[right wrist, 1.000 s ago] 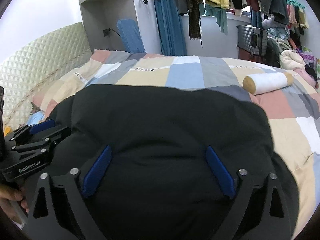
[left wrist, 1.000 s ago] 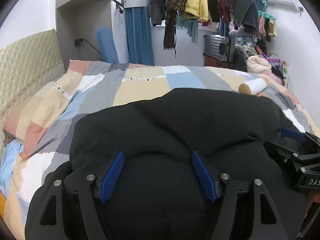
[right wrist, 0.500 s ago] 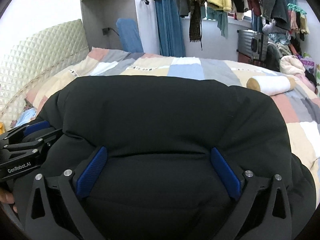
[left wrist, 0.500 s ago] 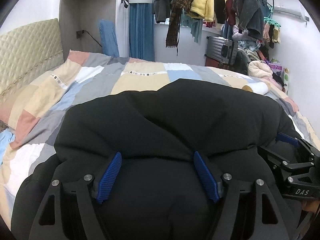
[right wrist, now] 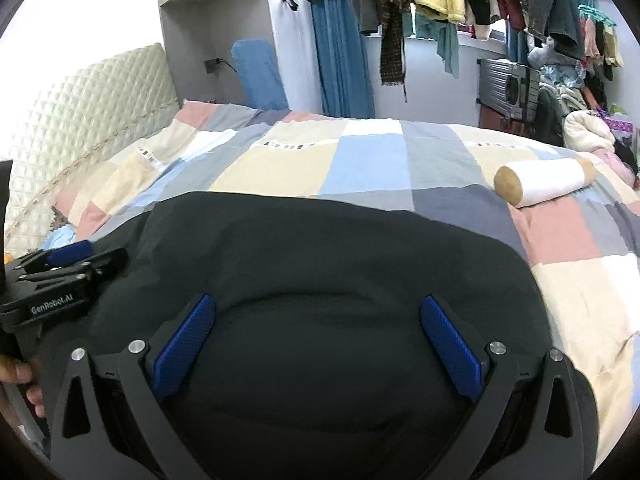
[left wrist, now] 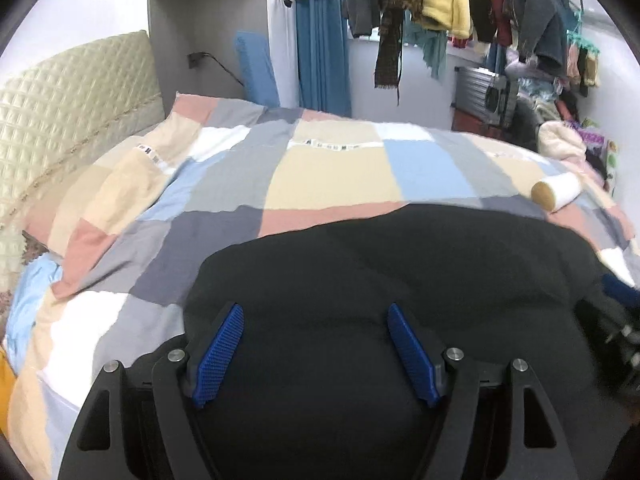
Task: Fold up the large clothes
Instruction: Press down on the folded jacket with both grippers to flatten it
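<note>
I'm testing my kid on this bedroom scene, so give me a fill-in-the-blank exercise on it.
1. The bulky padded garment lying on the bed is ____.
2. The patchwork bedcover has squares in beige, grey, pink, white and ____.
3. The white cylindrical bolster has ____ ends.

Missing words: black; blue; tan

Black garment spread on a patchwork bed, seen past open blue pads.

The left hand-held gripper [left wrist: 314,322] has its jaws spread wide over the black garment [left wrist: 400,280], whose fabric bulges between the pads. The garment lies on the checked bedspread [left wrist: 320,172]; a white roll [left wrist: 557,192] rests beyond it, and the right hand-held gripper [left wrist: 618,312] shows blurred at the garment's right edge.
</note>
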A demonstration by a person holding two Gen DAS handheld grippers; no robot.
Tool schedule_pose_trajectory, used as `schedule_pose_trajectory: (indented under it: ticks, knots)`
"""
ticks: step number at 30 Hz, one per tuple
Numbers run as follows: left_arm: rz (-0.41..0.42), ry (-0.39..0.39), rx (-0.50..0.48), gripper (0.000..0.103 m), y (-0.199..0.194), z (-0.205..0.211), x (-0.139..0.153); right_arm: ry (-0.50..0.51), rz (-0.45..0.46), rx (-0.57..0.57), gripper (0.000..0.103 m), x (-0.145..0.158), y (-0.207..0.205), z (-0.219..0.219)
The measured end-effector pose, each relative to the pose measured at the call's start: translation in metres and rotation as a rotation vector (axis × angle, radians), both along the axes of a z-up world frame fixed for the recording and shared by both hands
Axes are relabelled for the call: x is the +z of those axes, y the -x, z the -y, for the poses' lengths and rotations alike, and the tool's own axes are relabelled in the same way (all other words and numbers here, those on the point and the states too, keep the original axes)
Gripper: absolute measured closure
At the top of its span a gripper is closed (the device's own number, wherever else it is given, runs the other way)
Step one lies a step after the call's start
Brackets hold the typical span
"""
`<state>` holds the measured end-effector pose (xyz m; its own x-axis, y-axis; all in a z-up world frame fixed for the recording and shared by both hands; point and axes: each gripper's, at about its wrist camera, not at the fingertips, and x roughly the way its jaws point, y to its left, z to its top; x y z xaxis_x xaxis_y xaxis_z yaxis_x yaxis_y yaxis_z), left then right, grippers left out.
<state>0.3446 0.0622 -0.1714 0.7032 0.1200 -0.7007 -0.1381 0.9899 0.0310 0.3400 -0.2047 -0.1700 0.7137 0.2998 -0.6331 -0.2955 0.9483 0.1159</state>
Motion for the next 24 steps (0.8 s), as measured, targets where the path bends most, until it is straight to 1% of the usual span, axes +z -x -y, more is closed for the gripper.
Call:
schedule_pose_trajectory:
  ticks: [2, 6, 10, 12, 13, 14, 16, 17, 20, 22, 24]
  knots:
    - [-0.004, -0.010, 0.004, 0.027, 0.002, -0.004, -0.001, 0.002, -0.005, -0.017, 0.001, -0.001, -0.003, 0.009]
    - [0.007, -0.091, 0.017, 0.027, 0.007, -0.005, 0.000, 0.048, -0.018, -0.072, 0.001, -0.003, -0.010, 0.029]
    - [0.024, -0.108, 0.052, 0.027, 0.008, -0.018, 0.001, 0.054, -0.054, -0.106, 0.001, -0.007, -0.015, 0.045]
    - [0.005, -0.125, 0.066, 0.027, 0.004, -0.026, -0.003, 0.063, -0.063, -0.111, 0.001, -0.007, -0.016, 0.048]
    - [-0.013, -0.122, 0.059, 0.026, 0.001, -0.029, -0.007, 0.074, -0.060, -0.114, 0.001, -0.007, -0.015, 0.049]
    - [-0.035, -0.090, 0.049, 0.024, -0.002, -0.036, -0.013, 0.081, -0.056, -0.114, 0.001, -0.007, -0.014, 0.048]
    - [-0.038, -0.020, 0.056, 0.024, -0.003, -0.047, -0.018, 0.100, -0.048, -0.112, 0.001, -0.009, -0.012, 0.049]
    - [-0.036, -0.006, 0.058, 0.024, -0.002, -0.049, -0.020, 0.110, -0.044, -0.116, 0.001, -0.011, -0.012, 0.049]
    - [-0.023, 0.000, 0.054, 0.024, 0.000, -0.047, -0.026, 0.082, -0.047, -0.115, 0.001, -0.021, -0.016, 0.048]
    - [-0.015, 0.005, 0.051, 0.024, 0.000, -0.047, -0.028, 0.081, -0.041, -0.111, 0.001, -0.024, -0.017, 0.045]
    - [-0.001, 0.046, 0.049, 0.023, 0.000, -0.052, -0.032, 0.073, -0.037, -0.111, 0.001, -0.026, -0.017, 0.045]
